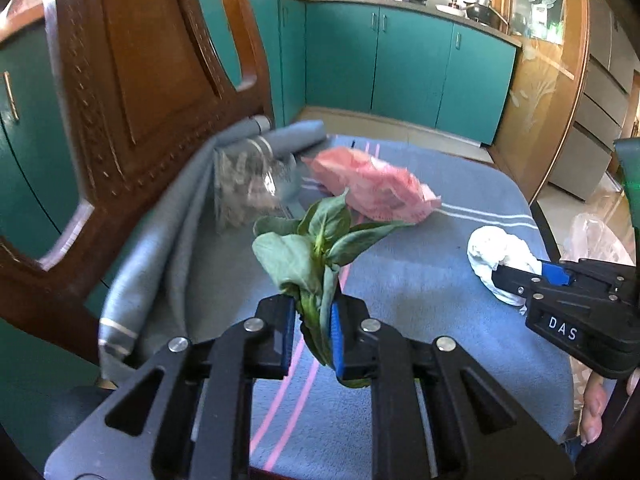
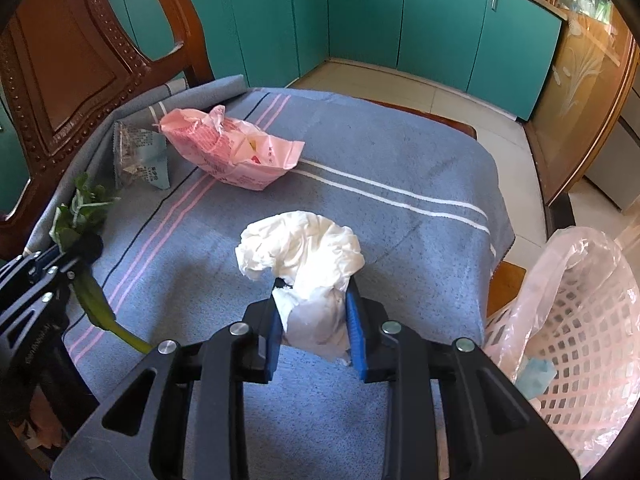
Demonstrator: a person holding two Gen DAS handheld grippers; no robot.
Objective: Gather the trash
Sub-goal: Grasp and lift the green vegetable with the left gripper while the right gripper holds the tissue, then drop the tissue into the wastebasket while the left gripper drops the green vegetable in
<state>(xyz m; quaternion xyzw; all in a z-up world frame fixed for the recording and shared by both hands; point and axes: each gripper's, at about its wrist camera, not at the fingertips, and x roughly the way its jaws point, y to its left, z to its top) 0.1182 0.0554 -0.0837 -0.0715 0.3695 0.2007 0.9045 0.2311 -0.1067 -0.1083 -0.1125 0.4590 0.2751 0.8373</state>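
Observation:
My left gripper [image 1: 313,330] is shut on a sprig of green leaves [image 1: 310,246] and holds it above the blue striped cloth [image 1: 420,280] on the chair seat. My right gripper [image 2: 314,330] is shut on a crumpled white tissue [image 2: 304,248] over the cloth's front part. The tissue [image 1: 496,252] and right gripper [image 1: 520,276] also show in the left wrist view; the left gripper [image 2: 78,258] and leaves [image 2: 80,210] show in the right wrist view. A pink wrapper [image 2: 232,148] and a clear printed wrapper [image 2: 138,154] lie near the chair back.
A white lattice basket lined with a clear plastic bag [image 2: 572,312] stands to the right of the chair, with a blue scrap inside. The carved wooden chair back [image 1: 132,80] rises at the left. Teal cabinets [image 2: 436,20] and tiled floor lie beyond.

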